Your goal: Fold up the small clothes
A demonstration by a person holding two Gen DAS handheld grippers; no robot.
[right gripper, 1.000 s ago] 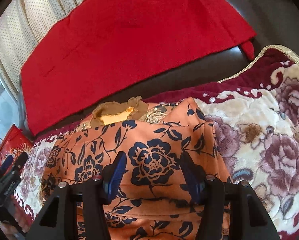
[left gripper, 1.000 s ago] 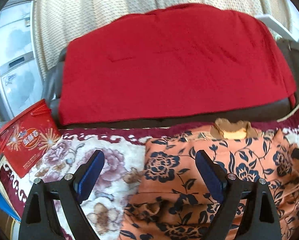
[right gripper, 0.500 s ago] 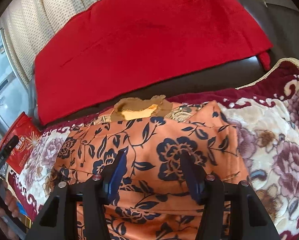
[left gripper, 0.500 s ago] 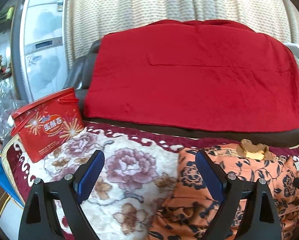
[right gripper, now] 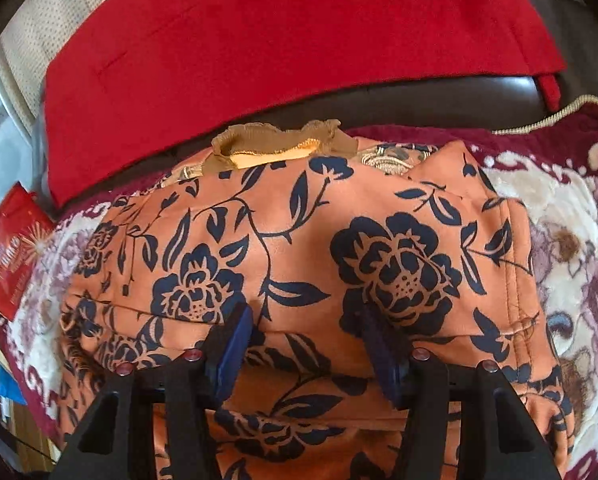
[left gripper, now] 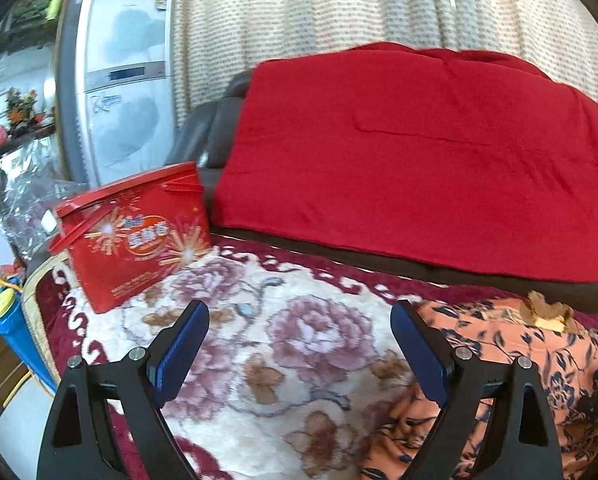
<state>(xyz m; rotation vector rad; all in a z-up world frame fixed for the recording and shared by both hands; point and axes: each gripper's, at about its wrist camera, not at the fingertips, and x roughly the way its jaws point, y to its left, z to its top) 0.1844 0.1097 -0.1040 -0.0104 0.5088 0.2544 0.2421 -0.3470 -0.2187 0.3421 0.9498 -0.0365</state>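
While its two blue-padded fingers stand wide apart with nothing between them, the left hand-held gripper [left gripper: 299,348] hovers over a plush cream blanket with mauve roses and a maroon border [left gripper: 283,344]. Taking that blanket as the landmark in the left wrist view, the orange garment printed with dark blue flowers [left gripper: 539,360] lies on its right part, beyond the gripper's right finger. A red rectangular tin with gold starbursts [left gripper: 135,236] stands on the blanket's far left corner. Behind the blanket, a bright red fleece throw [left gripper: 419,160] drapes over a dark leather sofa back [left gripper: 207,136], with a dotted cream curtain [left gripper: 319,12] and a silver-white refrigerator [left gripper: 127,80] farther back.

In the right wrist view, the orange garment [right gripper: 299,240] spreads across the middle of the blanket [right gripper: 579,248], its tan ruffled collar [right gripper: 279,146] at the far edge, towards the red throw [right gripper: 279,40]. The right hand-held gripper [right gripper: 307,344] is parted directly above the garment's near portion; whether its fingers touch the cloth I cannot tell. The red tin [right gripper: 9,252] sits at the blanket's left.
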